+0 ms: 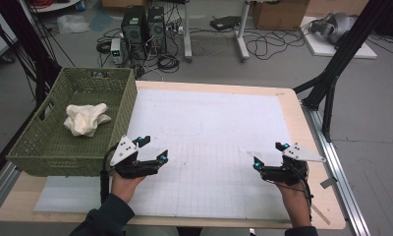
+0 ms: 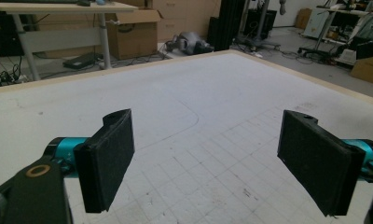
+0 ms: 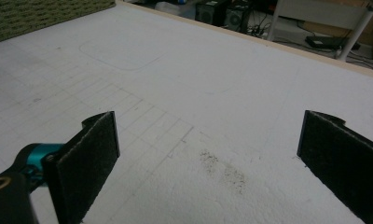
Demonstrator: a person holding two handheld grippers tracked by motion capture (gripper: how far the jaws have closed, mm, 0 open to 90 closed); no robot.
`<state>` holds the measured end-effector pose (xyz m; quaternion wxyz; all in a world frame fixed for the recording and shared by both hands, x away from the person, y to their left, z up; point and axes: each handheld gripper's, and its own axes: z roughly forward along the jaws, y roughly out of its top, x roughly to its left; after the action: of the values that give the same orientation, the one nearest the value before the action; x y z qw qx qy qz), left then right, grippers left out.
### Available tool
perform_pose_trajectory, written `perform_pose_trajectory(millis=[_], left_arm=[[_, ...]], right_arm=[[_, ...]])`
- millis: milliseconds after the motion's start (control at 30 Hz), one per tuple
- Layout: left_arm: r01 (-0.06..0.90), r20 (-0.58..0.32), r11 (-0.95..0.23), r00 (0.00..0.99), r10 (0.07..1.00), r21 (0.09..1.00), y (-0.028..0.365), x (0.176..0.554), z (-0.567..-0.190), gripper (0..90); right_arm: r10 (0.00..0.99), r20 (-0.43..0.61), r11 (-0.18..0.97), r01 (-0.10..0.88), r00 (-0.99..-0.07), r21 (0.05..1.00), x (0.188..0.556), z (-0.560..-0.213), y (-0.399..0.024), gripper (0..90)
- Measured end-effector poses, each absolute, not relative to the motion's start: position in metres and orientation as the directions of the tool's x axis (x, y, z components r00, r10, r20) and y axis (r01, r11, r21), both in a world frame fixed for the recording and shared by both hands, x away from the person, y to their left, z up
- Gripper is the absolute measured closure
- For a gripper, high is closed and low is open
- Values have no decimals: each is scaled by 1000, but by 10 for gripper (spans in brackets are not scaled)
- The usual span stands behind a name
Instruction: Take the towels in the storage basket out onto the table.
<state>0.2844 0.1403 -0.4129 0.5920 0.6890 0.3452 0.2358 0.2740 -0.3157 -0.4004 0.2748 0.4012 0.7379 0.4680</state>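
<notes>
No legible txt, labels or nos. anywhere on the scene.

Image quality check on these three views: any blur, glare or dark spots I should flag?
High view: even, soft light, no glare on the white mat; overall a bit soft, the basket readable. Left gripper view: near pads slightly soft, background room brighter at top right. Right gripper view: pads dark, little texture; mat sharp enough to show grid lines and a dirt smudge.

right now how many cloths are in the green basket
1: a crumpled white cloth lies inside the green basket at the table's left edge; more could hide under it.
</notes>
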Motion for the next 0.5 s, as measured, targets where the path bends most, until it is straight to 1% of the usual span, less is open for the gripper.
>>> perform_pose_trajectory(millis=[200,433,500], left_arm=[[197,-86,-58,649,756,979,140,284,-412,193],[196,-91,-51,651,754,979,138,283,-410,181],[191,-88,-50,651,754,980,138,283,-410,182]], right_arm=[[848,-30,243,337,-530,910,273,-400,-314,46],[836,-30,241,318,-547,917,274,-403,-313,46],[832,-22,244,329,-554,912,275,-403,-313,47]])
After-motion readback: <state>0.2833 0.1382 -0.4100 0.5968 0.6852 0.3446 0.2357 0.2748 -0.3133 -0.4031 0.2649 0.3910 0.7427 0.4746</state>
